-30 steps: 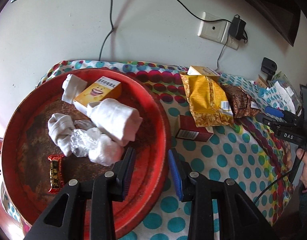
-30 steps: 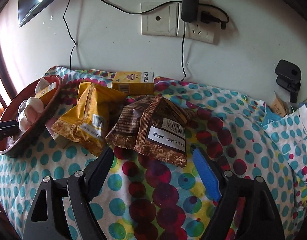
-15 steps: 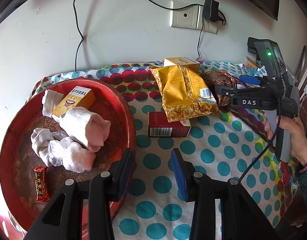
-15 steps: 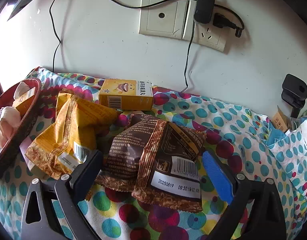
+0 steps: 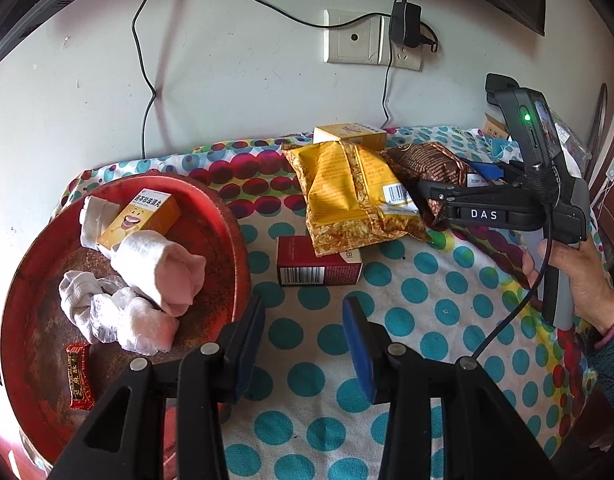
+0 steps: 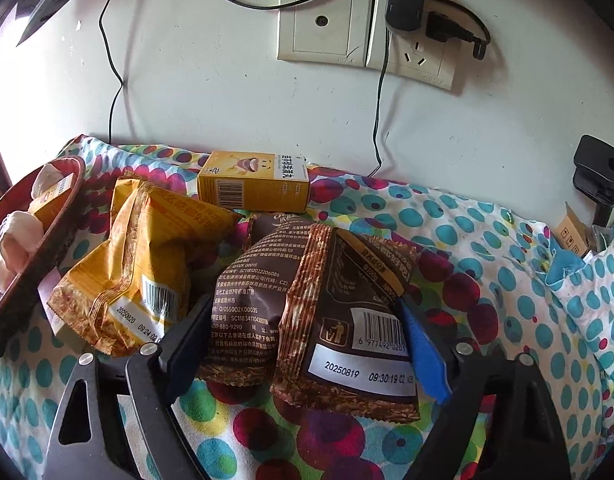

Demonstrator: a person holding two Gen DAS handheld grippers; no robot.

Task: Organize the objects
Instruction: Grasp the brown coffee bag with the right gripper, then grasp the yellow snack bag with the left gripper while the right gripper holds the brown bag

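Observation:
A brown snack bag point(image 6: 323, 300) lies on the spotted cloth between the jaws of my right gripper point(image 6: 303, 312). The jaws are closing, and both pads touch the bag's side edges. A yellow snack bag point(image 6: 147, 256) lies just to its left, with a yellow box point(image 6: 255, 184) behind by the wall. My left gripper point(image 5: 305, 332) hangs open over bare cloth, nothing between its fingers. A red box point(image 5: 319, 270) lies just ahead of it, partly under the yellow snack bag point(image 5: 355, 196). The right gripper point(image 5: 459, 180) shows at the right, astride the brown snack bag point(image 5: 427, 164).
A round red tray point(image 5: 235, 240) at the left holds rolled white socks point(image 5: 159, 268), a second yellow box point(image 5: 143, 216) and a red candy point(image 5: 78, 376). Wall sockets point(image 6: 327, 24) with cables hang behind. A person's hand point(image 5: 579, 272) grips the right tool.
My left gripper has swung right, off the tray and over the cloth, and opened a little. My right gripper has moved forward around the brown bag, and its jaws have narrowed onto the bag.

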